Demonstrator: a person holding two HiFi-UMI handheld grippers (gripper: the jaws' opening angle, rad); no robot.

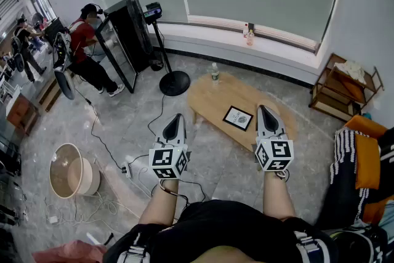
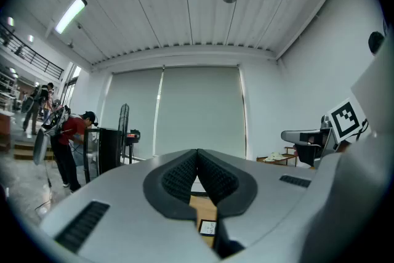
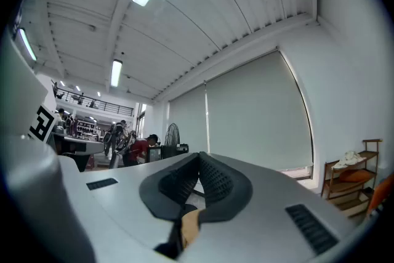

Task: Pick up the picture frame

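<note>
At the near side of the low wooden bench, the left hand-held gripper hangs over the floor with its jaws pressed together and nothing between them; its own view shows the two ribbed pads meeting at their tips. The right hand-held gripper is likewise closed and empty, and its tip is over the bench top. The picture frame lies flat on the bench between the two, untouched. The right hand-held gripper is just beside it at 3 o'clock, and the left one is farther off at 9 o'clock, past the bench edge. In the left gripper view a small part of the frame and the wood show through the gap below the pads. The right gripper view shows only a sliver of wood there. A water bottle stands upright at the far end of the bench, at 11 o'clock from the frame. Beyond it, at 10 o'clock, a standing fan rises from its round base on the floor, and a person in a red shirt bends beside it. A wooden shelf stands by the wall at 2 o'clock. A round basket sits on the floor at 8 o'clock, well apart from the bench, with cables and a power strip near it.
</note>
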